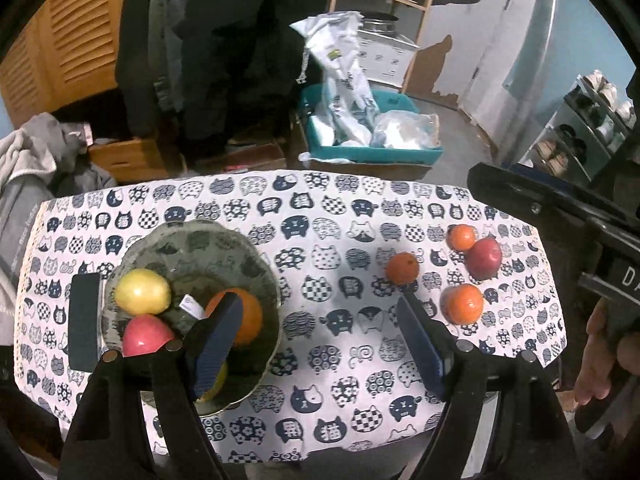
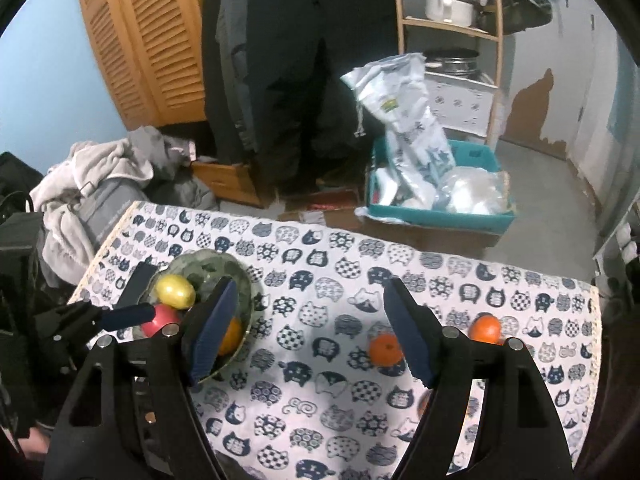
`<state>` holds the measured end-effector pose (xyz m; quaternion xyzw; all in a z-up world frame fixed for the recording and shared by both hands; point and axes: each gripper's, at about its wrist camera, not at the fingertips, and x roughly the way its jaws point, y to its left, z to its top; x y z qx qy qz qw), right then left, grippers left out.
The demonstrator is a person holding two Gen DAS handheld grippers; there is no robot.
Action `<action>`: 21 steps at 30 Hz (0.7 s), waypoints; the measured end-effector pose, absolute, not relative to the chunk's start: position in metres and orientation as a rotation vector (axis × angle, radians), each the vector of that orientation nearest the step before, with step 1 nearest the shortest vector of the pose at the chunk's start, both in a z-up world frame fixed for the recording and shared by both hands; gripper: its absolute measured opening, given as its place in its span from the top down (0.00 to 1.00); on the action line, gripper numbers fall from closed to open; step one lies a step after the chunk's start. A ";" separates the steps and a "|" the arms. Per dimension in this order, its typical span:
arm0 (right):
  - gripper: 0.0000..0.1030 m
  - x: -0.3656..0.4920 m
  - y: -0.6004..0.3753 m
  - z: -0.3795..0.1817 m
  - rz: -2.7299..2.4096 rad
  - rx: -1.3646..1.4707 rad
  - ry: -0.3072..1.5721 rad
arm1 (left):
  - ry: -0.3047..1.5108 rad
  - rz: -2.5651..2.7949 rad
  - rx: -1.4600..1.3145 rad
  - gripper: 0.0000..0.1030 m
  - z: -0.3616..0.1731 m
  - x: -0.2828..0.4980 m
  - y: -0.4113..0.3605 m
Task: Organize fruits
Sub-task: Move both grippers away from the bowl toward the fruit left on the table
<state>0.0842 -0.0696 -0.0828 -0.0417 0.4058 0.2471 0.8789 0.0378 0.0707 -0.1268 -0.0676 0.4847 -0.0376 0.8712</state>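
Both spread wide, gripping nothing: left gripper (image 1: 320,332), right gripper (image 2: 308,332). Lower left: green glass bowl (image 1: 256,264) holding yellow lemon (image 1: 142,292). On black handle, right edge: partial "DA".

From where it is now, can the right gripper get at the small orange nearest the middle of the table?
Probably yes. The right gripper is open and holds nothing. The small orange lies loose on the tablecloth, just beside its right finger, and nothing covers it.
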 end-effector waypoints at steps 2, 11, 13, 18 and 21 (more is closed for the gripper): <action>0.26 0.083 -0.079 -0.081 0.505 -0.083 0.843 | 1.014 -0.089 -0.139 0.22 -0.126 0.039 0.064; 0.25 0.083 -0.125 -0.082 0.453 -0.056 0.844 | 1.022 -0.136 -0.105 0.22 -0.123 0.047 0.029; 0.22 0.083 -0.136 -0.082 0.438 -0.052 0.841 | 1.029 -0.144 -0.098 0.22 -0.125 0.049 0.021; 0.20 0.083 -0.160 -0.088 0.399 -0.058 0.842 | 1.042 -0.163 -0.095 0.22 -0.128 0.055 0.007; 0.20 0.086 -0.177 -0.095 0.376 -0.042 0.862 | 1.051 -0.178 -0.093 0.22 -0.130 0.060 -0.003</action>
